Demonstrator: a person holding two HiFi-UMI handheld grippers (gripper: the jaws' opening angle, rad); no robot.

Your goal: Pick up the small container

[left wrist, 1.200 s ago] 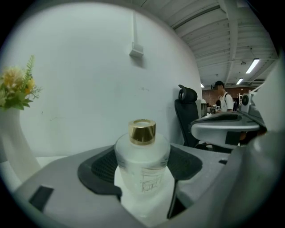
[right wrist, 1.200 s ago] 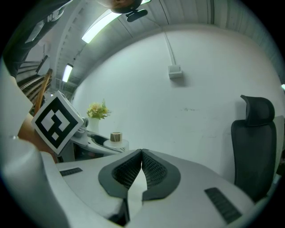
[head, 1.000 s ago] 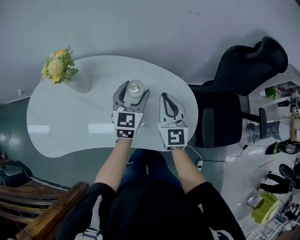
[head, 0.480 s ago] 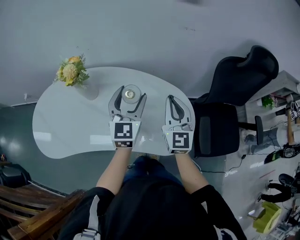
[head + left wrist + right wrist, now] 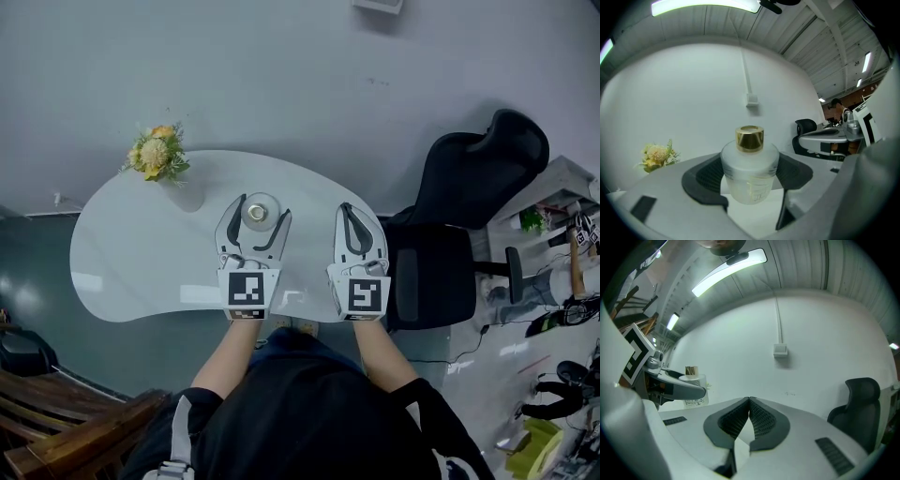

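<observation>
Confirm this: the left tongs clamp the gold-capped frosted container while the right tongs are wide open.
Not quite: the right tongs are shut and empty, tips touching, as the right gripper view shows. The left tongs do clamp the gold-capped frosted container.

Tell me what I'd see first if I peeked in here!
A frosted bottle with a shiny gold cap, gripped by the left gripper over the white table. Then the yellow flowers at the table's far left edge, and the big black office chair off to the right.
</observation>
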